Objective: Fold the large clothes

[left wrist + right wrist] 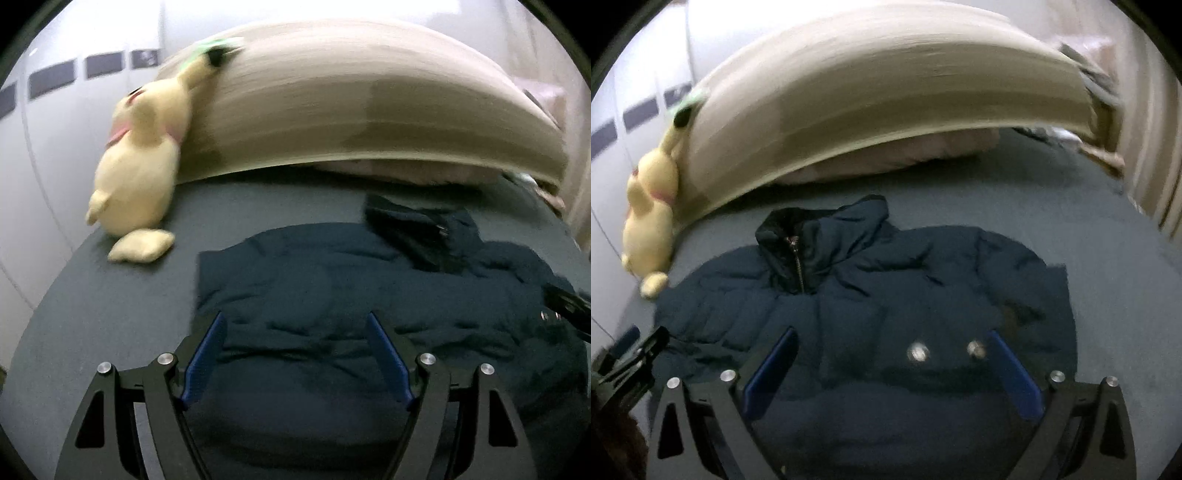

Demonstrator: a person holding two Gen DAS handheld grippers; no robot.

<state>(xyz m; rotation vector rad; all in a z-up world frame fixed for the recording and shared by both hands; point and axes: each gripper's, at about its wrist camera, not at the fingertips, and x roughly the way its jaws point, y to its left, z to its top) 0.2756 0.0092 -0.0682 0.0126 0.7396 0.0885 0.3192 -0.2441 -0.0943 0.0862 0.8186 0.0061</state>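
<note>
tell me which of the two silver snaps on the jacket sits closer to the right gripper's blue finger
The smaller snap, just beside the right-hand blue finger in the right wrist view. The larger, rounder snap sits farther in, toward the middle of the navy jacket.

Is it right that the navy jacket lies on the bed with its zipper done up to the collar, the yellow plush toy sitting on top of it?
Not quite. The plush toy is not on the jacket; it leans against the headboard beside it, as the right wrist view shows. The rest stands: the jacket lies on the bed, zipper up to the collar.
</note>
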